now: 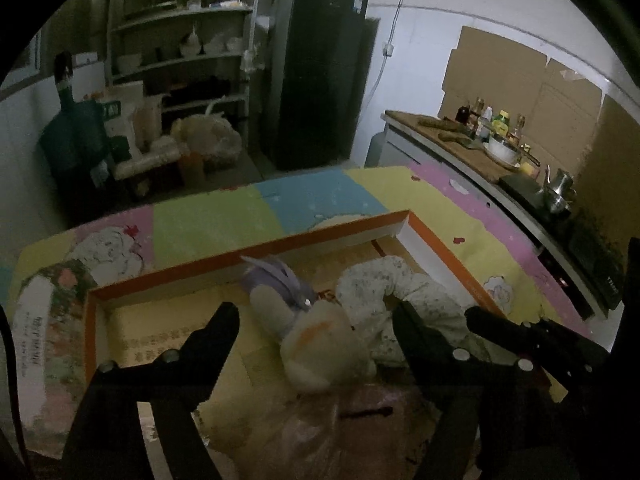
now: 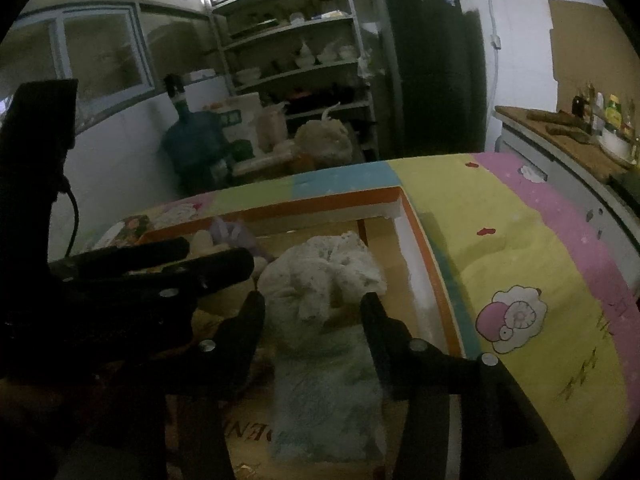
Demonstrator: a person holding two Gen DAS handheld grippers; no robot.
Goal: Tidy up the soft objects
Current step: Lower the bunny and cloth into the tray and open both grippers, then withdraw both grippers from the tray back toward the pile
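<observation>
An orange-rimmed shallow box (image 1: 280,242) lies on a colourful cartoon sheet. Inside it are a cream plush toy with purple ears (image 1: 320,344) and a bunched floral cloth (image 1: 404,280). My left gripper (image 1: 316,320) stands wide open astride the plush toy, its pads clear of it. In the right wrist view a white fluffy cloth bundle (image 2: 320,280) rests on a pale blue towel (image 2: 328,400) in the same box (image 2: 424,240). My right gripper (image 2: 314,308) is open, with a finger on each side of the bundle. The left gripper (image 2: 180,264) shows dark at its left.
The sheet (image 1: 440,200) covers the surface around the box. A counter with bottles, a bowl and a kettle (image 1: 500,140) runs along the right. Shelves (image 1: 180,40), a dark fridge (image 1: 320,80), a water jug (image 1: 72,132) and bags stand beyond the far edge.
</observation>
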